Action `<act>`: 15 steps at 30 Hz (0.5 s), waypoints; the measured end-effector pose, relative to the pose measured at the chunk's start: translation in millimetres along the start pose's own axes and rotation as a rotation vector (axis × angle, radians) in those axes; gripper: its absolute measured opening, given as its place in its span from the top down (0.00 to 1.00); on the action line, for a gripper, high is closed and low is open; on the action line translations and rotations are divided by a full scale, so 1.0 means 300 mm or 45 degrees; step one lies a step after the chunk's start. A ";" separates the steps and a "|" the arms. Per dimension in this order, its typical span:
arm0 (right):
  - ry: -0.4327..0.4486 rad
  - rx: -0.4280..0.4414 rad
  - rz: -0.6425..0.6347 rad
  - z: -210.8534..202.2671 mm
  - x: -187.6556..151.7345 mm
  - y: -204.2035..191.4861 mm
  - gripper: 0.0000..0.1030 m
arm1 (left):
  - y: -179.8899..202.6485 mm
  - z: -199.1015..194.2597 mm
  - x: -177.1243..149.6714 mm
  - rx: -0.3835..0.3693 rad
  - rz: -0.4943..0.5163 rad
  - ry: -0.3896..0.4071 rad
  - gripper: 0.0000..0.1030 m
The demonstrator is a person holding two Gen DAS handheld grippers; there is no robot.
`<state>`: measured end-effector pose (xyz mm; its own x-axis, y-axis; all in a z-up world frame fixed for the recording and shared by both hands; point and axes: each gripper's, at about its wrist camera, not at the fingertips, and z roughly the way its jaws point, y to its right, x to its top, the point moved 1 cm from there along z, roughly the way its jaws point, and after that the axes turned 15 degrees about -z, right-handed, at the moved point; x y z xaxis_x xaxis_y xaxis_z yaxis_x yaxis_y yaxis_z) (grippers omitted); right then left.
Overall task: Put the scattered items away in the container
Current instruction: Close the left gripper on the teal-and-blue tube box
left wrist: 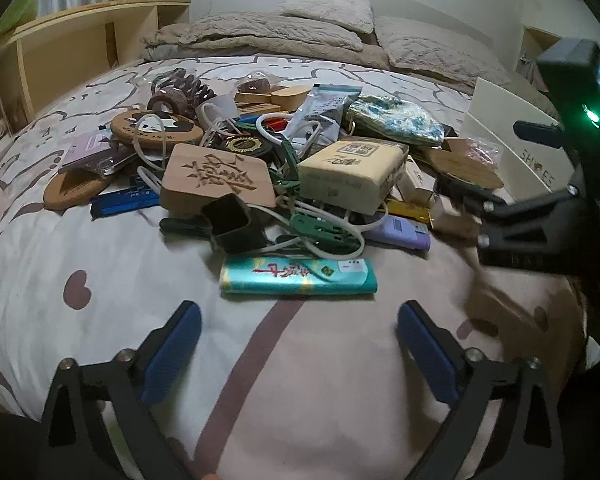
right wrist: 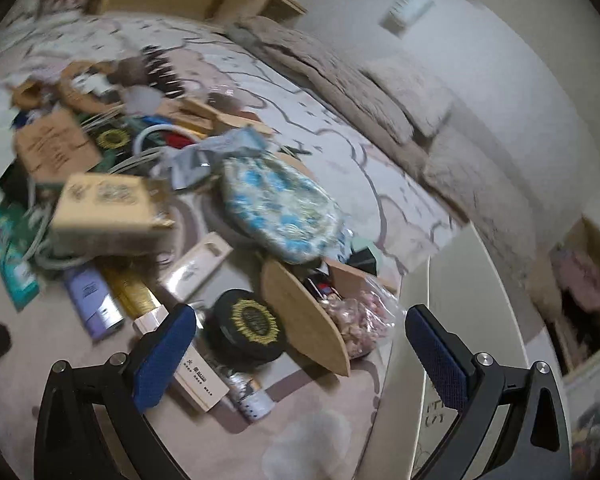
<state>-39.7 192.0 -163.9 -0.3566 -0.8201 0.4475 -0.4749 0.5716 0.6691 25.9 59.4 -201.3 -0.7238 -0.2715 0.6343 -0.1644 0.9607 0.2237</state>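
A heap of small items lies on the patterned bedspread (left wrist: 100, 280). Nearest my left gripper (left wrist: 299, 330) is a teal wrapped packet (left wrist: 298, 276); behind it are a carved wooden block (left wrist: 218, 178), a beige box (left wrist: 352, 174), white cables and a floral pouch (left wrist: 394, 120). My left gripper is open and empty, just short of the packet. My right gripper (right wrist: 300, 344) is open and empty, over a black round tin (right wrist: 250, 326), a cork coaster (right wrist: 304, 314) and a bag of pink beads (right wrist: 360, 320). The white container (left wrist: 512, 140) stands to the right; its wall also shows in the right wrist view (right wrist: 448, 320).
Folded grey blankets and pillows (left wrist: 300, 28) lie at the head of the bed. A wooden shelf headboard (left wrist: 72, 52) stands at the left. The right gripper's body (left wrist: 540, 220) shows at the right edge of the left wrist view. The right wrist view is blurred.
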 end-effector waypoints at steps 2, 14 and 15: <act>0.005 0.041 -0.036 -0.007 0.003 -0.020 0.00 | 0.006 0.009 0.002 0.029 0.001 0.015 0.01; 0.023 0.101 -0.062 -0.050 -0.022 -0.039 0.00 | -0.003 0.044 0.042 0.084 -0.056 0.053 0.01; 0.026 0.105 -0.060 -0.056 -0.025 -0.040 0.00 | -0.001 0.047 0.045 0.086 -0.054 0.055 0.01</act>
<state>-17.8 190.8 -165.3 -0.3161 -0.8459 0.4297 -0.5558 0.5321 0.6387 6.8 56.3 -203.4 -0.6861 -0.3130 0.6568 -0.2400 0.9496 0.2018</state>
